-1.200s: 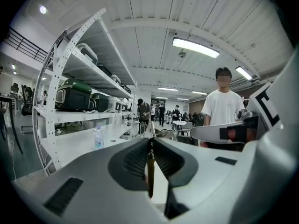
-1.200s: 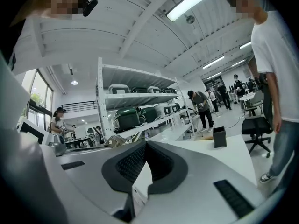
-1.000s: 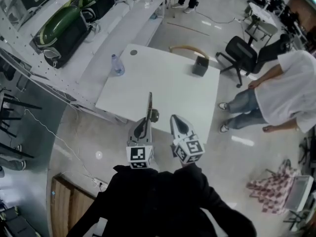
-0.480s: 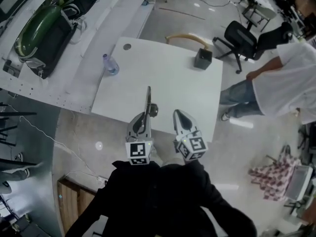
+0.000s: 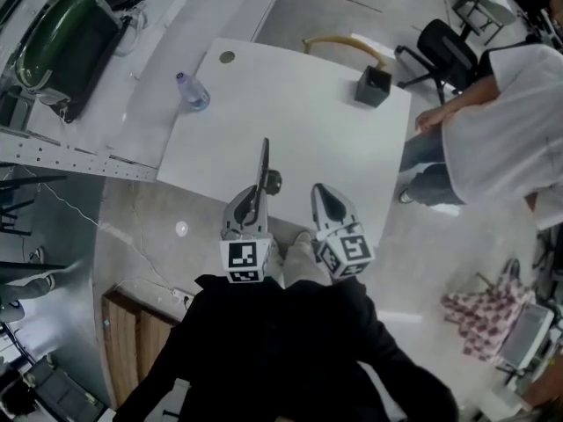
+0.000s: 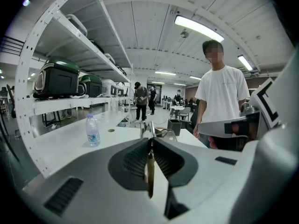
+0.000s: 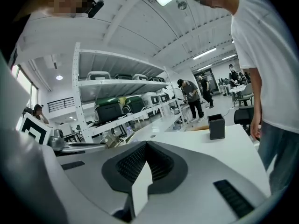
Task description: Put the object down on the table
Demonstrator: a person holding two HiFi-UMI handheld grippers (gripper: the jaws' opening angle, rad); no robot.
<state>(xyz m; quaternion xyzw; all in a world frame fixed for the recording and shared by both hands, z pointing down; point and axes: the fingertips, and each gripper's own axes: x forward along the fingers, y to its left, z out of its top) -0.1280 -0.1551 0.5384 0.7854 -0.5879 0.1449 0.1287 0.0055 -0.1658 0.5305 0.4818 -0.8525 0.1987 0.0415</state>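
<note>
Two grippers reach over the near edge of the white table [image 5: 308, 139] in the head view. The left gripper [image 5: 257, 199] carries a slim metal tool [image 5: 264, 161], perhaps a wrench, over the tabletop. Left gripper view: its jaws are clamped on that tool, seen edge-on. Right gripper view: the right gripper [image 7: 146, 144] has its jaws closed together, holding nothing.

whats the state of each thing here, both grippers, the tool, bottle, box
left gripper: jaws shut on the metal tool
metal tool: held on edge, pointing out over the near side of the table, not yet laid down
right gripper: jaws shut, empty
water bottle: upright, capped
black box: upright, top open
</note>
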